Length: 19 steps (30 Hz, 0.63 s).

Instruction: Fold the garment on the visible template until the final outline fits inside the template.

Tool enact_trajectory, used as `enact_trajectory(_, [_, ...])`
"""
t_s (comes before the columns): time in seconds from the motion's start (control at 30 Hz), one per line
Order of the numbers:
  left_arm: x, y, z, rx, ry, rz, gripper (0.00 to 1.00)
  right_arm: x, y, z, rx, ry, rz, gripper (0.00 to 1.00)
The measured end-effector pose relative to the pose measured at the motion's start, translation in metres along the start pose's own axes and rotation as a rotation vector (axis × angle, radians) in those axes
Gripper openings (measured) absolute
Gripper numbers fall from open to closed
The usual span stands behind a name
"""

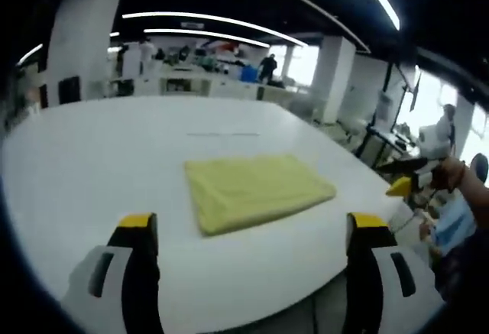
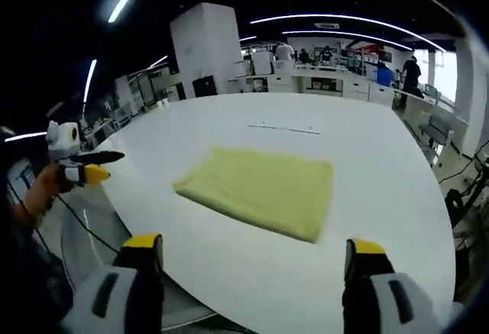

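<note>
One folded yellow garment [image 1: 256, 191], one white table [image 1: 99, 158], two grippers: left gripper [image 1: 252, 231], right gripper [image 2: 256, 251]

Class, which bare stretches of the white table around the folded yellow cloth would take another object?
The white table is bare all around the folded yellow cloth: widest between the cloth and the far edge, narrower toward the near edge. Nowhere crowded; a faint line marks the far stretch.

Garment [image 1: 256, 191]: plain pale yellow, no pattern. Table [image 1: 114, 158]: plain white. Left gripper [image 1: 252, 231]: white body, black jaws, yellow tips. Right gripper [image 2: 256, 254]: same white, black, yellow.
</note>
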State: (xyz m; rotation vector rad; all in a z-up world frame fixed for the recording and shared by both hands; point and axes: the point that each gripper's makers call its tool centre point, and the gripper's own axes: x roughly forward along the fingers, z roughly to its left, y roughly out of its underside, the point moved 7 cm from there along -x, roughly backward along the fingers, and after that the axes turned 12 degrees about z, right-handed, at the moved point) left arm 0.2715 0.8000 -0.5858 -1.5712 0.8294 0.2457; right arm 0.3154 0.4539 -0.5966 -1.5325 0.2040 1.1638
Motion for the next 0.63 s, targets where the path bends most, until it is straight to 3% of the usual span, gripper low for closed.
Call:
enact_trajectory(0.13, [-0.002,0.004,-0.001,0.009,-0.008,0.012,0.99,0.000,0.001,0.001,0.028,-0.006,-0.017,1.00])
enact_trajectory(0.37, [-0.002,0.011,0.001,-0.004,-0.015,0.034,0.94,0.002,0.006,0.002,-0.001,0.031,0.033,1.00])
enact_trajectory(0.63, [-0.002,0.014,0.000,0.001,-0.026,0.052,0.95,0.000,0.005,-0.002,0.009,0.033,0.029,1.00])
